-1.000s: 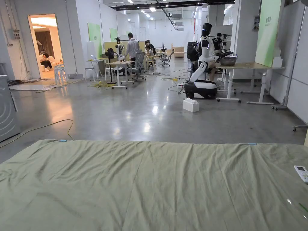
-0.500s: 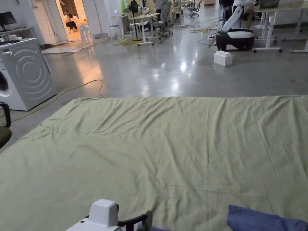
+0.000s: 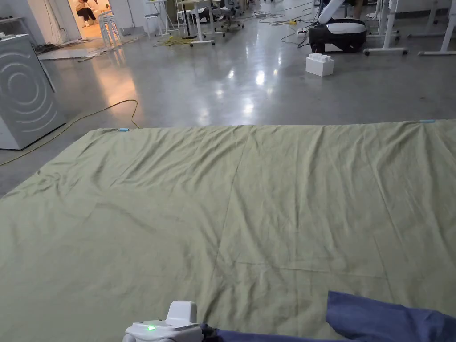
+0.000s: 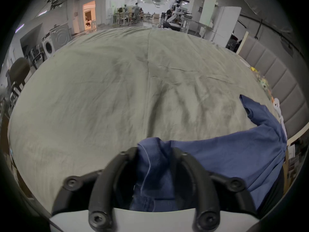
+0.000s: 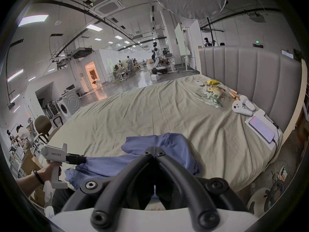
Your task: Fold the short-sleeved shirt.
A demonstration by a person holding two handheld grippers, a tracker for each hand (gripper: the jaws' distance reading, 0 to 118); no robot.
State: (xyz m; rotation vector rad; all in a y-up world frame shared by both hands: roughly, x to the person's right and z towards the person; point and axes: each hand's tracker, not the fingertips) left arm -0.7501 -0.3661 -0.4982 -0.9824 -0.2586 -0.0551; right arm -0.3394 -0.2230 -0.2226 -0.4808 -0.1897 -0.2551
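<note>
Shirt (image 3: pixel 383 318) now reaches further onto the near bed (image 3: pixel 231 200) than half a second ago. Left gripper (image 4: pixel 154 153) and right gripper (image 5: pixel 154 149) both clench bunched fabric; uneven pull could leave it landing creased.

This is looking like a robotics lab set up in a big open hall: a white humanoid robot (image 5: pixel 156 54) is standing beyond the jaws, people are working at desks (image 5: pixel 128 64), cables (image 3: pixel 129 107) are trailing over concrete, and a washer (image 5: pixel 66 106) is sitting beside a bed (image 5: pixel 150 111).

Shirt (image 3: pixel 383 318) on bed's (image 3: pixel 222 213) near edge
</note>
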